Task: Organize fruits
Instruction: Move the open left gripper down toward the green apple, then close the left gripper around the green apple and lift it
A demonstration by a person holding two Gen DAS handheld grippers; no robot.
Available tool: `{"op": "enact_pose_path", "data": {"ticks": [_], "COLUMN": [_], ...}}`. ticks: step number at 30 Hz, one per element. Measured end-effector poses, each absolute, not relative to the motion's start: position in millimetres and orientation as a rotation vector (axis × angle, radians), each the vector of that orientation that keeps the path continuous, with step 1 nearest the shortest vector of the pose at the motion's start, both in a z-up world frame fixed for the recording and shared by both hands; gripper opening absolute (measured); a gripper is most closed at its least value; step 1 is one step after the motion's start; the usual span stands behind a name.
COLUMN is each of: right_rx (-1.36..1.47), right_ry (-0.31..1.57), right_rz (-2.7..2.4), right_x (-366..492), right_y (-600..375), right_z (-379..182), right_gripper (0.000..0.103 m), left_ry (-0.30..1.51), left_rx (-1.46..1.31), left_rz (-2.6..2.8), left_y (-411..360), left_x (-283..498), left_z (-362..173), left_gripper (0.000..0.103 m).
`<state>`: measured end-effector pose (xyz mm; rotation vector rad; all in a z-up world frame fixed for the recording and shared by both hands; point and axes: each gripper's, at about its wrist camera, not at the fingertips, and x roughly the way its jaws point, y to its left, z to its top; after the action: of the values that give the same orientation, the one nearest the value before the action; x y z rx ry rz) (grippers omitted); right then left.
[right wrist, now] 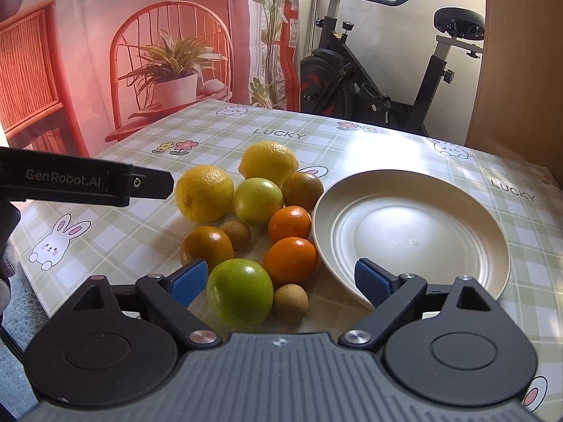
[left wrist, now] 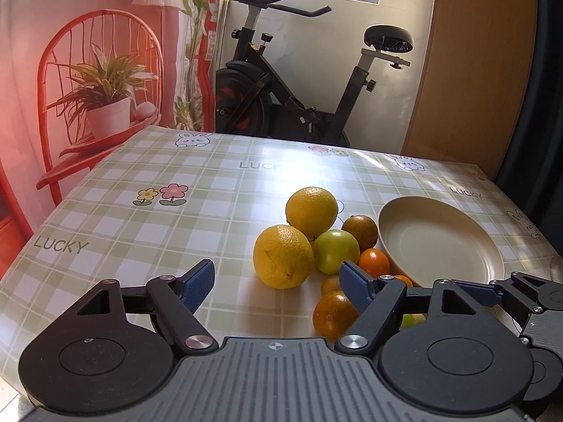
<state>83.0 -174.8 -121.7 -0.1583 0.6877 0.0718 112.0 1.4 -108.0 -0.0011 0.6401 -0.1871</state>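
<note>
Several fruits lie in a heap on the checked tablecloth, left of an empty cream plate point(right wrist: 411, 232). The heap holds two yellow lemons, green apples, oranges and small brown fruits. My left gripper point(left wrist: 278, 283) is open, and the near lemon point(left wrist: 283, 256) sits just ahead between its blue pads, untouched. Its right pad point(left wrist: 355, 286) hangs over a dark orange point(left wrist: 329, 313). My right gripper point(right wrist: 280, 279) is open low over the front of the heap. The big green apple point(right wrist: 239, 292) and a small brown fruit point(right wrist: 290, 302) lie between its fingers, the apple close beside the left pad point(right wrist: 188, 281).
The plate point(left wrist: 440, 242) lies near the table's right edge. An exercise bike point(left wrist: 299, 81) stands beyond the far edge, a printed backdrop hangs at the left and a wooden panel stands at the right. The tablecloth point(left wrist: 140, 218) left of the heap is bare.
</note>
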Motion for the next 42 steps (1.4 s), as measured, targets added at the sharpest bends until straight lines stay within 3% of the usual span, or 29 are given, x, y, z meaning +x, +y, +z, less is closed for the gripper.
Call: {"op": "enact_pose_path", "data": {"ticks": [6,11,17,42], "right_rx": [-0.184,-0.211,-0.198,-0.133], "right_ry": [0.688,0.695,0.703,0.763], "right_rz": [0.133,0.177,0.167,0.186], "right_x": [77.3,72.5,72.4,72.7], "right_y": [-162.8,-151.6,-152.8,-163.9], "right_z": [-122.5,-124.2,-125.8,-137.8], "right_gripper": [0.072,0.058,0.051,0.047], "left_ry": [0.647,0.660,0.664,0.801], "left_rx": [0.023,-0.011,-0.030,-0.035], "left_rz": [-0.282,-0.300,-0.331,-0.548], "left_y": [-12.8,-9.5,-11.3,-36.5], "left_x": [107.3,108.8,105.7,117.2], "left_z": [-110.6,-113.7,-114.5,-147.6], "left_gripper": [0.075,0.061,0.045,0.042]}}
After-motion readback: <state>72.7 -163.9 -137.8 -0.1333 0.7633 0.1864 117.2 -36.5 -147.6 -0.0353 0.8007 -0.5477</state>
